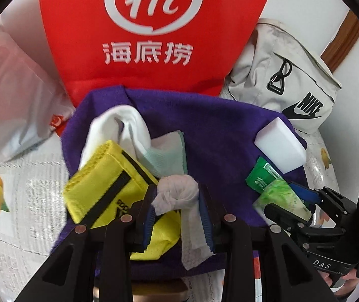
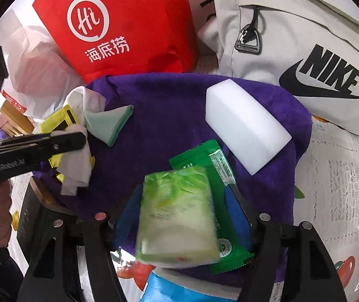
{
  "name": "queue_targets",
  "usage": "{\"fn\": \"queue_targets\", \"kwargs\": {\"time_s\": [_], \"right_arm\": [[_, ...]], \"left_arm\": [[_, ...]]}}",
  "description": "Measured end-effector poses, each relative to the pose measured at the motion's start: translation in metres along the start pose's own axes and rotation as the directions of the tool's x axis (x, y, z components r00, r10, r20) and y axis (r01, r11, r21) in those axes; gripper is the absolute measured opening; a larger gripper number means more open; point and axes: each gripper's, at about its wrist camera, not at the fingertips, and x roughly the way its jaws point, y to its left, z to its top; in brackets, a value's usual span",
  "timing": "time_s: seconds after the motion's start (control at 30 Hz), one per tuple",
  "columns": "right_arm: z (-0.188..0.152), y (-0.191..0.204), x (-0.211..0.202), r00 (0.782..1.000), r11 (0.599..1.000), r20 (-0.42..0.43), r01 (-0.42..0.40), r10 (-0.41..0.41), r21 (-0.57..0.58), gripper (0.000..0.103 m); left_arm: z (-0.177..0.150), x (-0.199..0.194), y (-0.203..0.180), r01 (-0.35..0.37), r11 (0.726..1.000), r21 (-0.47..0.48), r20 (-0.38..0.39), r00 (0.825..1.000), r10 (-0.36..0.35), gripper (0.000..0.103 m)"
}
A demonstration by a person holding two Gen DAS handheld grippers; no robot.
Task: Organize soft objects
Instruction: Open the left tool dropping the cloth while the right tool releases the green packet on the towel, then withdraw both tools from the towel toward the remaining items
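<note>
A purple towel point(image 1: 217, 130) point(image 2: 169, 105) is spread out with soft items on it. My left gripper point(image 1: 177, 198) is shut on a crumpled white wipe point(image 1: 177, 193), also seen in the right wrist view point(image 2: 76, 166), over a yellow pouch point(image 1: 104, 183). A white sock point(image 1: 121, 128) and a pale green cloth point(image 1: 169, 153) point(image 2: 109, 123) lie behind it. My right gripper point(image 2: 179, 206) point(image 1: 295, 201) is shut on a light green tissue pack point(image 2: 177, 214) point(image 1: 280, 196), above a dark green sachet point(image 2: 214, 161) point(image 1: 262, 173). A white sponge block point(image 2: 245, 125) point(image 1: 280, 148) lies on the towel's right.
A red Haidilao bag point(image 1: 154, 32) point(image 2: 119, 25) stands behind the towel, with a beige Nike bag point(image 1: 287, 75) point(image 2: 305, 45) at right and a clear plastic bag point(image 1: 10, 95) at left. A fruit-print tablecloth point(image 1: 15, 196) covers the table. A blue packet point(image 2: 164, 289) lies at the near edge.
</note>
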Motion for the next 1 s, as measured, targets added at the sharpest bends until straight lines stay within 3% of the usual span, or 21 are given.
{"fn": "queue_targets", "kwargs": {"time_s": [0.17,0.2,0.23,0.3,0.6,1.0], "right_arm": [[0.000,-0.004,-0.005,1.000,1.000,0.014,-0.004,0.004,0.011,0.068],[0.001,-0.005,-0.008,1.000,1.000,0.021,-0.005,0.004,0.013,0.068],[0.001,-0.005,-0.011,1.000,1.000,0.029,-0.004,0.004,0.014,0.068],[0.002,-0.007,-0.017,0.999,1.000,0.045,-0.003,0.002,0.018,0.068],[-0.002,-0.008,-0.049,0.996,1.000,0.093,0.008,-0.010,0.023,0.068],[-0.054,0.013,-0.109,0.992,1.000,0.130,0.002,-0.003,0.011,0.068]], "left_arm": [[0.001,0.005,-0.001,-0.002,1.000,-0.011,-0.002,1.000,0.002,0.037],[0.003,0.005,-0.002,0.006,1.000,-0.019,0.001,1.000,-0.006,0.046],[0.004,0.004,-0.003,0.019,0.999,-0.027,0.005,1.000,-0.019,0.062],[0.005,-0.001,-0.002,0.041,0.998,-0.047,0.033,0.999,-0.039,0.072],[-0.004,-0.027,-0.005,0.003,0.999,-0.037,0.031,1.000,-0.002,0.072],[-0.057,-0.092,-0.019,-0.030,0.999,0.020,0.049,0.998,0.029,0.072]]}}
